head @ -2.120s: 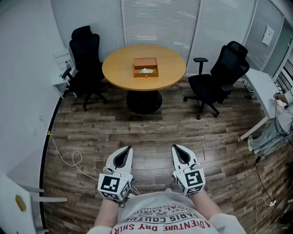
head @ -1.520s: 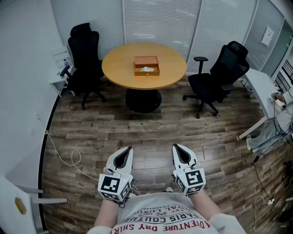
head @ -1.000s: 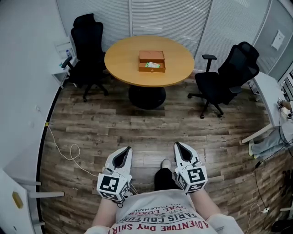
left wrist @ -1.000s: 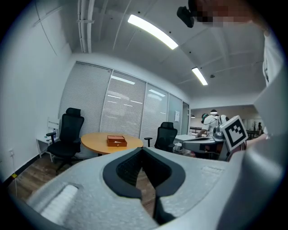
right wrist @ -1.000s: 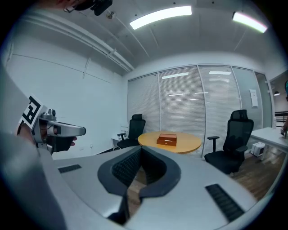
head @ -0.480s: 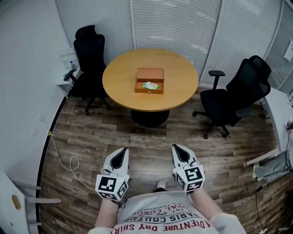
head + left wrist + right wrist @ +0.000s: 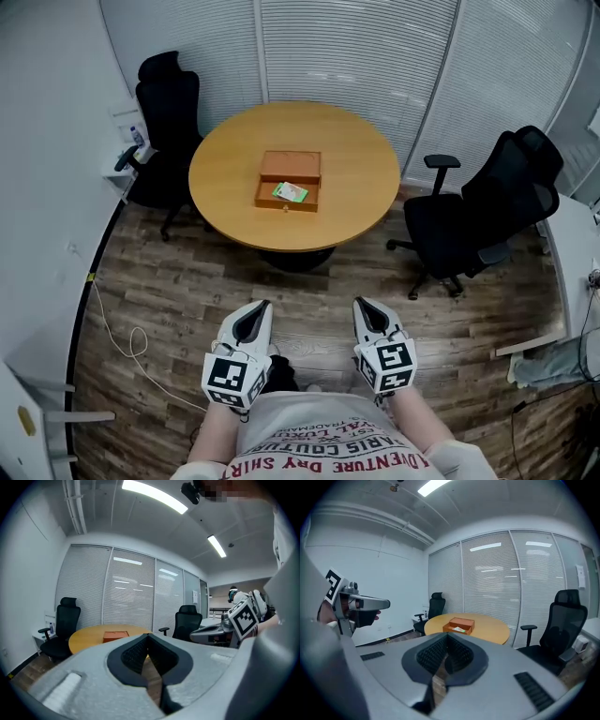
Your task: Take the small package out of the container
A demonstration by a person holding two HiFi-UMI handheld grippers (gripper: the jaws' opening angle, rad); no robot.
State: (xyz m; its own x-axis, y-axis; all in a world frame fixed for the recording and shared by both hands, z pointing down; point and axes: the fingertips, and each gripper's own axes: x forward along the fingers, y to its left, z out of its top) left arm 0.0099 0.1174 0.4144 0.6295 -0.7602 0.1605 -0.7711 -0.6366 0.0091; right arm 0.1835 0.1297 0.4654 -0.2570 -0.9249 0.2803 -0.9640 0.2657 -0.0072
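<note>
A round table [image 7: 225, 187] of smooth yellow wood fills the upper middle of the head view. At its centre sits an open, rectangular brown wooden box [image 7: 291, 166], and the small green-and-white package [image 7: 290, 192] lies flat in its nearer half. One black office chair [image 7: 169, 103] stands at upper left and another chair [image 7: 487, 211] at right. A pale cable [image 7: 141, 330] loops over the plank floor at lower left. Low in the frame, the left gripper [image 7: 262, 306] and right gripper [image 7: 360, 303] have their ribbed black pads pressed together on nothing, well apart from the table. The package's print is too small to read.

Package [image 7: 290, 192] in container [image 7: 291, 165] on table [image 7: 354, 171]
</note>
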